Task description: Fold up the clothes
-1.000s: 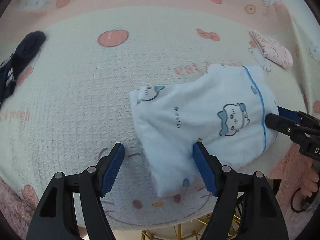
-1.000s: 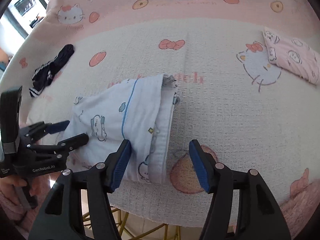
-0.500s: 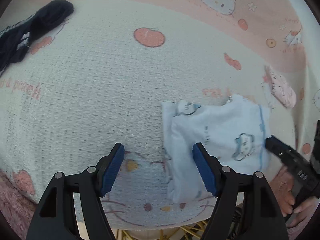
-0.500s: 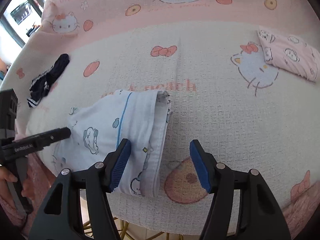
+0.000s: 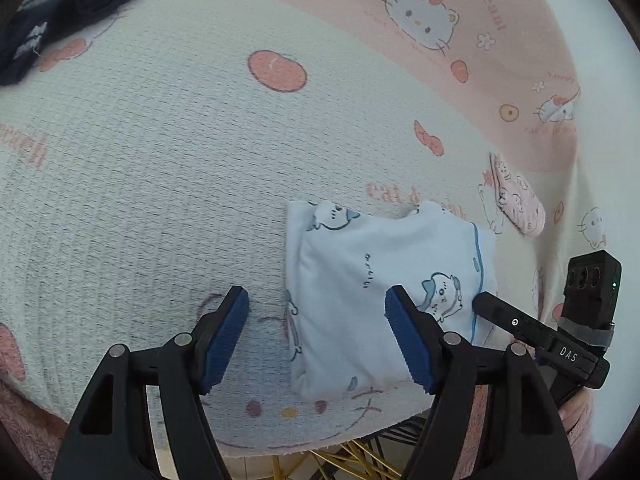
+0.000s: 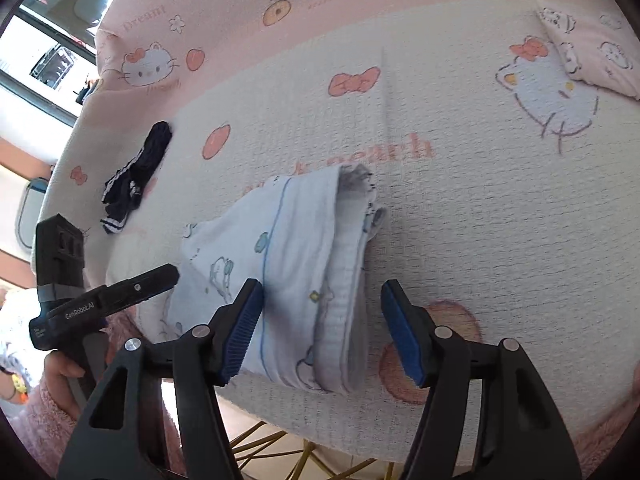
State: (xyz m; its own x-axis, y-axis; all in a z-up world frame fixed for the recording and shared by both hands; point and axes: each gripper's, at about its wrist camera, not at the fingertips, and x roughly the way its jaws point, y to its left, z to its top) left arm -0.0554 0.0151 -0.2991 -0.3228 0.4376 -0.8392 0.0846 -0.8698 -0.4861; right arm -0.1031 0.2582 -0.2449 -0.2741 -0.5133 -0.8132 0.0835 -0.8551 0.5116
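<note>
Both views have tilted; each spread, empty hand-held gripper (image 5: 316, 336) (image 6: 322, 326) hovers above the folded white garment (image 5: 384, 280) (image 6: 296, 276).

One folded white garment (image 6: 288, 264), blue cartoon print. One dark navy garment (image 6: 136, 176), crumpled, ten o'clock. One folded pink garment (image 6: 596, 52), two o'clock. One patterned blanket (image 6: 480, 208). Two grippers: left (image 5: 316, 334), right (image 6: 322, 328).
</note>
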